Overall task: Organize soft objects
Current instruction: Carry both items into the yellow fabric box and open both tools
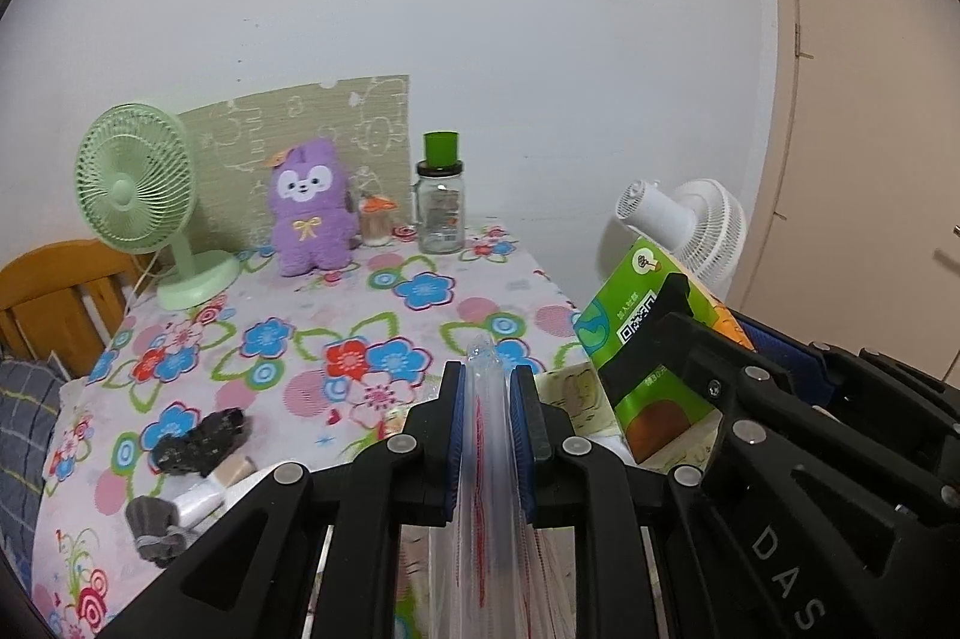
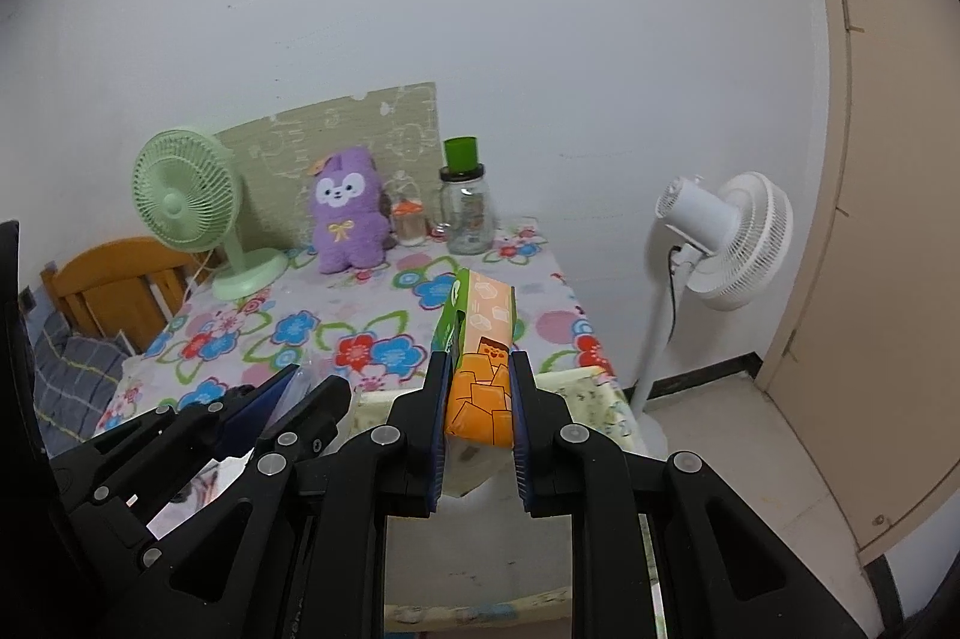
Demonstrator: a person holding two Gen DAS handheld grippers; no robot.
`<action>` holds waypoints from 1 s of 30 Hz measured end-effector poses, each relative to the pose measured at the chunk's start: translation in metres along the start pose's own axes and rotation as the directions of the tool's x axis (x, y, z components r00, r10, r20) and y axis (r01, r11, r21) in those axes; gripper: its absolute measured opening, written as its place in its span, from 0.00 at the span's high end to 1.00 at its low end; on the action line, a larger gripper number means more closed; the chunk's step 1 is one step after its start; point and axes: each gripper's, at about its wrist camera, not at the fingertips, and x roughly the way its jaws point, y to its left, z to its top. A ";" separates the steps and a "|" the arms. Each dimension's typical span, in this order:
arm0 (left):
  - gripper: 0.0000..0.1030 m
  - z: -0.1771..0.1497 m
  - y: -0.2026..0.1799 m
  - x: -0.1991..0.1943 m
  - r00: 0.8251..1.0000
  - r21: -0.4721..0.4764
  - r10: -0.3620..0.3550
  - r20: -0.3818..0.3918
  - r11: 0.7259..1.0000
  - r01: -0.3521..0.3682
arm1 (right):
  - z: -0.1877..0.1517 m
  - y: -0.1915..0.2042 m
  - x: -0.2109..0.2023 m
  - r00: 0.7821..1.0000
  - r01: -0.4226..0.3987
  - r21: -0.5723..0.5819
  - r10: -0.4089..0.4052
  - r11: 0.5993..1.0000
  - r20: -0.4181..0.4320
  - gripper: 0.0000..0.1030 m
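Above the near edge of a table (image 1: pixel 180 339) covered in a flower-print cloth, both grippers are holding packaging clear of the surface. The left gripper (image 1: pixel 492 399) is standing almost fully together, its blue pads (image 1: pixel 457 423) clamping the sealed rim of a clear plastic zip bag (image 1: pixel 489 489) with a red closure line; the bag is hanging down between the fingers and passing out of view below. The right gripper (image 2: pixel 479 399) is likewise nearly together and is pinching a green and orange tissue pack (image 2: pixel 483 357), which is compressed at the pads and projecting forward and upward beyond the fingertips. In the left wrist view the same pack is appearing just to the right of the bag, tilted, with a printed code on its green face. The two grippers are positioned side by side, near each other.

At the far side of the table, against the wall, a purple plush toy (image 1: pixel 309 207) is sitting upright between a green desk fan (image 1: pixel 138 201) and a glass jar with a green lid (image 1: pixel 441 201); a small jar with an orange top (image 1: pixel 377 222) is standing just beside the plush. Dark and grey soft items (image 1: pixel 192 447) are lying at the left near edge of the table. A white standing fan (image 2: pixel 726 243) is standing on the floor to the right of the table.
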 end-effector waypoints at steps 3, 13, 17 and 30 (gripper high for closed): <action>0.87 0.001 -0.008 0.010 1.000 0.004 -0.013 -0.010 1.000 0.013 | -0.001 -0.010 0.005 1.000 0.012 0.006 -0.012 1.000 -0.008 0.79; 0.84 -0.008 -0.024 0.049 0.995 0.000 -0.046 -0.084 0.999 0.046 | -0.010 -0.035 0.038 0.997 0.037 0.027 -0.035 0.999 -0.074 0.79; 0.67 -0.013 -0.026 0.062 0.991 -0.018 -0.046 -0.129 0.999 0.044 | -0.015 -0.041 0.051 0.994 0.042 0.033 -0.038 0.999 -0.106 0.79; 0.19 -0.019 -0.025 0.068 0.982 -0.019 -0.028 -0.185 1.000 0.025 | -0.023 -0.047 0.061 0.991 0.049 0.076 -0.039 0.996 -0.131 0.28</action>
